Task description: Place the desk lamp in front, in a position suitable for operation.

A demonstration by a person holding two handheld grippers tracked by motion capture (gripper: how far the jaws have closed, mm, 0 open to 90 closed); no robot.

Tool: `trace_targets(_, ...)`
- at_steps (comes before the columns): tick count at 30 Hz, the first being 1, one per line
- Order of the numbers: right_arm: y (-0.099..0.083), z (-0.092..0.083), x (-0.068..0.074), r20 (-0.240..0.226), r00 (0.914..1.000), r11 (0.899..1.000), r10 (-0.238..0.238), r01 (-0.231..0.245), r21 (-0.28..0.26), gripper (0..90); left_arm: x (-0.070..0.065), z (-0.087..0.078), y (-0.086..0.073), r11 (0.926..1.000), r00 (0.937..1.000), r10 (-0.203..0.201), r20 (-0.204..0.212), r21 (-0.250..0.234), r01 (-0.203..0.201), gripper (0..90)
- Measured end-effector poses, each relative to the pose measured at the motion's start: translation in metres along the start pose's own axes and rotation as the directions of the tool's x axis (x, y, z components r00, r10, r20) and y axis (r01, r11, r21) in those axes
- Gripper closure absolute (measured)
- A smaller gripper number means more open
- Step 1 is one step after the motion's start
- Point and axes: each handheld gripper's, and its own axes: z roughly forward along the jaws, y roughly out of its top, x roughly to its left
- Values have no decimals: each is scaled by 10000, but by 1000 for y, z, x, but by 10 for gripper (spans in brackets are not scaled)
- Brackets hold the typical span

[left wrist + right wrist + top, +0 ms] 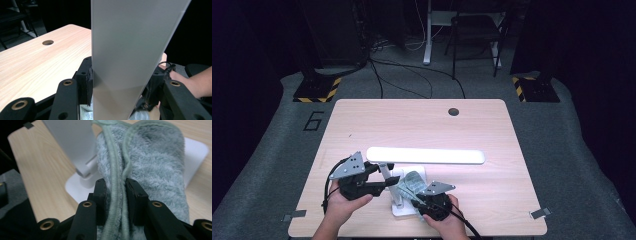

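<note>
A white desk lamp stands near the table's front edge, its long head (427, 155) level above its square base (404, 211). My left gripper (388, 181) is shut on the lamp's upright arm (125, 50), which stands between both pads in the left gripper view. A folded grey-green fleece cloth (410, 182) lies on the base beside the arm. My right gripper (116, 192) is shut on the cloth's (150, 157) hemmed edges, just in front of the arm's foot (83, 171). The white base (197, 152) shows under the cloth.
The light wooden table (422, 125) has a round cable hole (453, 111) at the back. Metal clips sit at the front corners (539, 213). Behind the table are a chair (474, 30), cables on the floor and hazard-striped stands (318, 90).
</note>
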Motion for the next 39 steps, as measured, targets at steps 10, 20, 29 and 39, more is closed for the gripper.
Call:
trace_targets(10, 12, 22, -12, -271, 9994, 9998, -193, 193, -9, 750, 1, 0, 0, 10000, 10000, 65, 49, -41, -65, 523)
trace_targets(20, 36, 44, -31, 527, 9957, 9971, -760, 754, 131, 749, 2, -1, 0, 10000, 9999, 84, 100, 27, -84, 523)
trace_targets(29, 56, 63, -51, 830, 9949, 9984, -568, 559, 126, 752, 2, -1, 0, 9999, 9999, 101, 75, -8, -101, 523)
trace_targets(39, 65, 73, -64, 865, 9948, 9985, 536, -529, -101, 728, 0, 0, 0, 10000, 10000, 51, 20, -23, -51, 523)
